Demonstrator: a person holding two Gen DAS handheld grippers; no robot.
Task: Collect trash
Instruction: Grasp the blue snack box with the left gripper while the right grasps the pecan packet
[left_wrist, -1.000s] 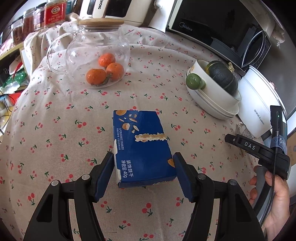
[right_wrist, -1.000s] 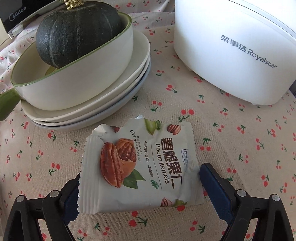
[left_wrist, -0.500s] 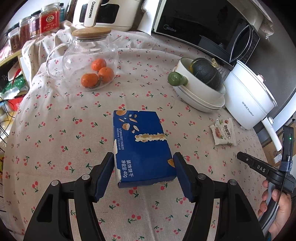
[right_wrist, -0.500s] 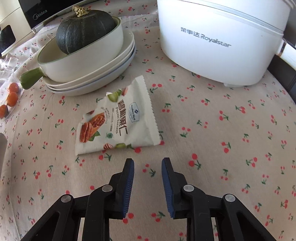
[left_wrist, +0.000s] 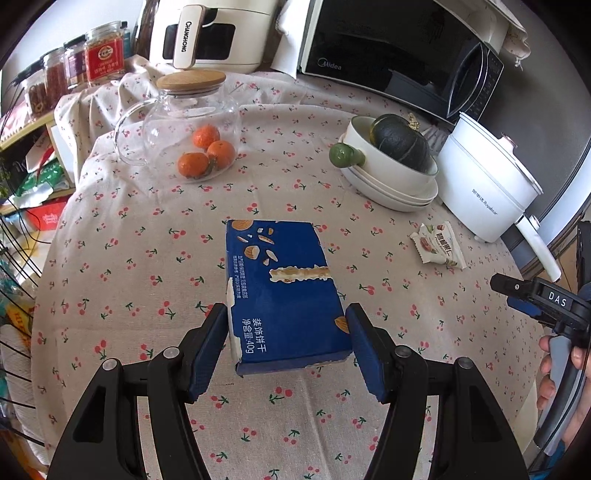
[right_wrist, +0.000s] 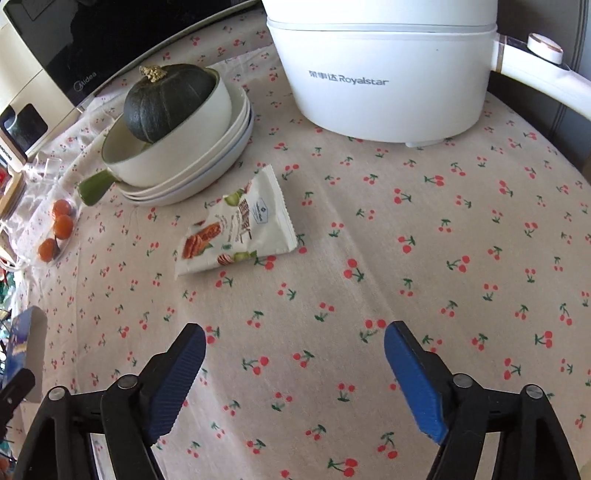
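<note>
Change on the left: we see the left gripper (left_wrist: 288, 343) clamped on the blue box (left_wrist: 284, 291) as it was a second ago, its pads pressed on both long sides at the box's near end; the tablecloth (left_wrist: 147, 258) now looks farther below, and more of the table shows around the box.
Change on the right: we see the right gripper (right_wrist: 295, 373) with nothing between its fingers; its jaws have just been opening and now stand wide apart. A second ago the snack packet (right_wrist: 236, 229) lay between them; now it lies flat on the cloth well ahead of the fingertips, in the upper middle of the right wrist view.
Packet in the left view: it lies at centre right (left_wrist: 437, 247), apart from the box.
Packet's neighbours: the stacked dishes (right_wrist: 192, 173) with the dark squash (right_wrist: 166, 99) sit just beside its upper left corner; the white cooker (right_wrist: 380, 70) stands near, above and to the right.
Open room: bare cloth fills the lower and right parts of the right wrist view, up to the table's curved edge at far right.
Left view edges: the glass jug (left_wrist: 184, 129) with oranges stands upper left, well apart from the box; the table's rim curves down the left side.
Hand: fingers (left_wrist: 554, 373) on the right gripper's handle show at the lower right edge of the left wrist view.
</note>
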